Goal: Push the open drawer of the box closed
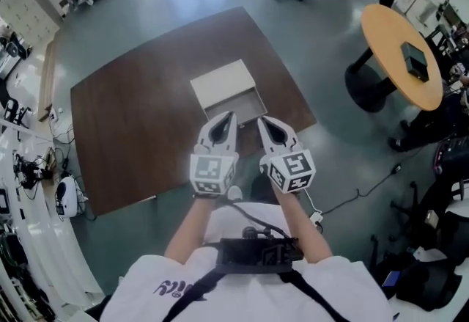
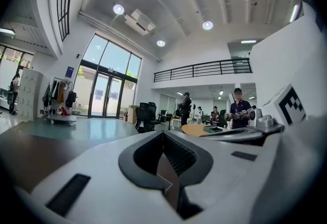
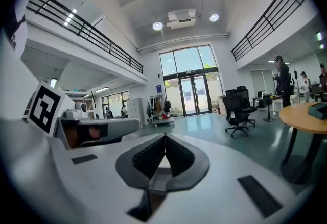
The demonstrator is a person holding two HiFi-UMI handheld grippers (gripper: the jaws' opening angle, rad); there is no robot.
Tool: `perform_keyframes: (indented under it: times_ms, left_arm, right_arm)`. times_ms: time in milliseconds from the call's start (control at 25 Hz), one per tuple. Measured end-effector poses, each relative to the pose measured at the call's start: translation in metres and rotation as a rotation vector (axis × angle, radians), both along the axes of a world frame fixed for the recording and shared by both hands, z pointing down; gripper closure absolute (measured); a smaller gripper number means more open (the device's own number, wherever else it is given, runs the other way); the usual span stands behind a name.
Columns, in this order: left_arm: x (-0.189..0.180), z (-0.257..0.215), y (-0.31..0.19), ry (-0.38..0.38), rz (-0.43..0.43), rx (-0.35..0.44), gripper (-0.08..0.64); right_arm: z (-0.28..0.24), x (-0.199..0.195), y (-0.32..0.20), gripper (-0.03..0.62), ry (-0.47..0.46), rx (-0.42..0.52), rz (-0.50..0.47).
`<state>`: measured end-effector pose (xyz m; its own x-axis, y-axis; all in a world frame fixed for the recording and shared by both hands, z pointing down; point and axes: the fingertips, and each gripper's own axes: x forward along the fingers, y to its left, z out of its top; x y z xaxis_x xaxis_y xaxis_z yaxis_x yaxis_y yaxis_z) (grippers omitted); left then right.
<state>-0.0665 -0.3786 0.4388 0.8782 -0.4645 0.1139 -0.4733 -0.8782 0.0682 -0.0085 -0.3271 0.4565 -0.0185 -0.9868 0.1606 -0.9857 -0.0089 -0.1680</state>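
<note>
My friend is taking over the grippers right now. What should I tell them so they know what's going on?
Left gripper: shut, nothing in it, pointing at the drawer.
Right gripper: shut and empty too, right beside the left one.
Box: white, on the brown table. Its drawer is open and sticks out toward you.
Done: both grippers are lined up close to the drawer front. I can't tell if they touch it.
Left: push the drawer in until it sits flush with the box.
</note>
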Motion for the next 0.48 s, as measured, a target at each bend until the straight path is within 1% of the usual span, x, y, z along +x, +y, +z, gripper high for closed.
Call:
perform_keyframes:
  times_ms: [80,240,360,480]
  left_arm:
    - [0.001,0.013,-0.007,-0.011,0.006,-0.015,0.551]
    - [0.007,0.057,-0.017,-0.050,0.007,-0.063,0.551]
    - [0.014,0.085,-0.021,-0.082,0.000,-0.098,0.551]
    - [0.011,0.097,-0.033,-0.099,-0.006,-0.120,0.551]
  right_arm:
    - [0.018,0.003,-0.001,0.588,-0.003,-0.035,0.011]
    - [0.072,0.012,0.004,0.588,-0.031,-0.131,0.013]
    - [0.115,0.023,0.013,0.588,-0.073,-0.205,0.019]
    - [0.149,0.022,0.010,0.588,-0.120,-0.268,0.025]
